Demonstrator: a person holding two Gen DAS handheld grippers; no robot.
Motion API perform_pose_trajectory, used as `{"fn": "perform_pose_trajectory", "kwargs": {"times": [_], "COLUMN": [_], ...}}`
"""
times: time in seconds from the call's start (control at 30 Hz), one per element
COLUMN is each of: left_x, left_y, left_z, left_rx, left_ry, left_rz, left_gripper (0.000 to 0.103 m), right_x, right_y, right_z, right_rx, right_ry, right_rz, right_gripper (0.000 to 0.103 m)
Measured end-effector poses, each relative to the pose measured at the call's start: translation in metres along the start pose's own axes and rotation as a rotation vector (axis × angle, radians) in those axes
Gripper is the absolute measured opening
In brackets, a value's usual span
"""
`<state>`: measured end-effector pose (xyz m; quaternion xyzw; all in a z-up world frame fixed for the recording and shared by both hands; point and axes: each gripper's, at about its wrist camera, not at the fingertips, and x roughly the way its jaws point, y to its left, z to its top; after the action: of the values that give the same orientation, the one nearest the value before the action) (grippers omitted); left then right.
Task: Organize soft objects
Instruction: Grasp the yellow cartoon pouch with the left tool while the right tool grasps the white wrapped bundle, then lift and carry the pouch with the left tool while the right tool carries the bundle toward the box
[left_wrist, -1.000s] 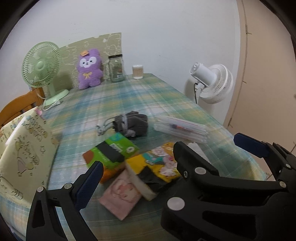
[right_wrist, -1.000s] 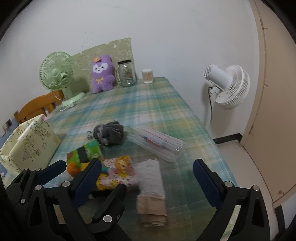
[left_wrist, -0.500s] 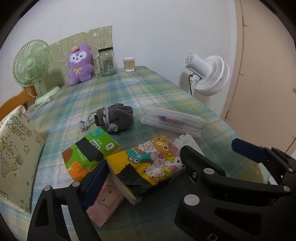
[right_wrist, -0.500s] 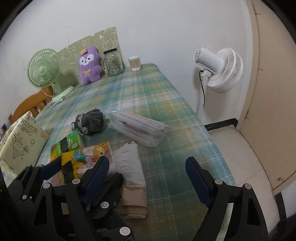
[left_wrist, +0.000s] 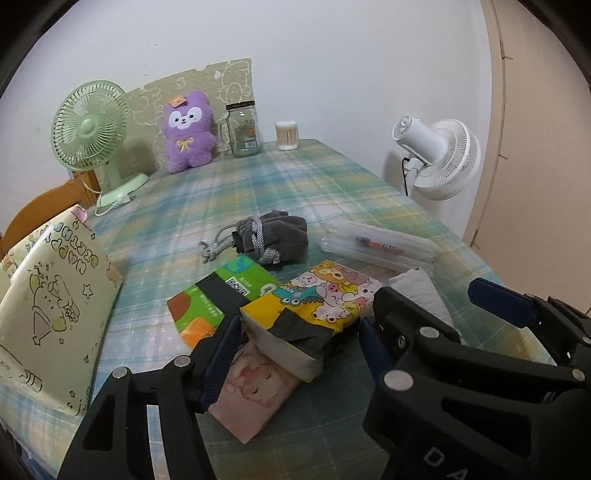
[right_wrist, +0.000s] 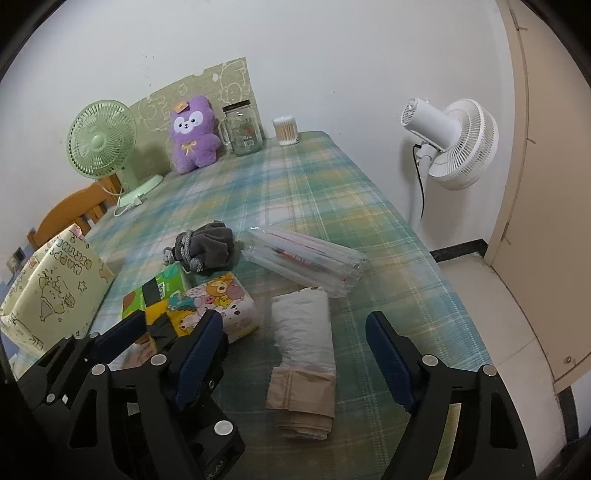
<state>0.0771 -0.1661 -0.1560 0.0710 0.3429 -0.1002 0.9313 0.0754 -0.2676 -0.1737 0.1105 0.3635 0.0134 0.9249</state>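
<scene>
Since a second ago our left tool (left_wrist: 299, 332) has dropped around the yellow cartoon-print soft tissue pack (left_wrist: 314, 299) near the plaid table's (left_wrist: 295, 192) front edge, jaws closing but not yet pinching; our right tool (right_wrist: 295, 332), narrowing too, holds nothing. We risk snagging the pink pack (left_wrist: 251, 391) beneath or squashing the wrapper askew.

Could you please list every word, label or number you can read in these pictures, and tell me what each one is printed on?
"HAPPY BIRTHDAY": my reading of the bubble letters on the yellow gift bag; they stand tilted and partly cut off.
"DA": white letters on the right gripper body, cut off by the picture's edge.
Green tissue pack: black label, too small to read.
Glass jar: label blurred.
Purple plush: orange tag unreadable.
</scene>
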Motion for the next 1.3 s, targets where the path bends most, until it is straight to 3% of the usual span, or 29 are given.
{"fn": "perform_pose_trajectory", "kwargs": {"times": [0.33,0.6,0.67,0.8,0.87,0.93,1.0,1.07,1.13,1.3], "left_x": [0.015,0.021,0.020,0.020,0.023,0.023,0.023,0.023,0.024,0.020], "left_y": [-0.002,-0.003,-0.005,-0.010,-0.010,-0.011,-0.012,-0.011,-0.009,-0.004], "left_z": [0.001,0.004,0.003,0.005,0.006,0.006,0.006,0.006,0.007,0.011], "left_rx": [0.004,0.010,0.020,0.035,0.031,0.036,0.033,0.028,0.022,-0.007], "left_ry": [0.048,0.042,0.044,0.047,0.058,0.055,0.052,0.047,0.046,0.043], "left_rz": [-0.007,0.024,-0.004,-0.004,-0.005,-0.018,-0.039,-0.043,-0.038,-0.068], "left_gripper": [0.078,0.081,0.085,0.088,0.089,0.088,0.086,0.079,0.065,0.058], "right_x": [0.007,0.016,0.018,0.022,0.022,0.022,0.022,0.020,0.018,0.015], "right_y": [-0.006,-0.010,-0.010,-0.010,-0.010,-0.012,-0.014,-0.013,-0.011,-0.007], "right_z": [-0.003,0.001,0.002,0.004,0.003,0.003,0.004,0.004,0.005,0.009], "right_rx": [0.021,0.047,0.036,-0.003,-0.012,-0.005,-0.006,-0.019,-0.033,-0.036], "right_ry": [0.052,0.070,0.072,0.071,0.067,0.070,0.069,0.061,0.057,0.055], "right_rz": [-0.002,0.020,0.009,-0.021,-0.021,-0.012,-0.008,0.008,0.024,0.055], "right_gripper": [0.066,0.064,0.055,0.049,0.038,0.030,0.029,0.028,0.028,0.028]}}
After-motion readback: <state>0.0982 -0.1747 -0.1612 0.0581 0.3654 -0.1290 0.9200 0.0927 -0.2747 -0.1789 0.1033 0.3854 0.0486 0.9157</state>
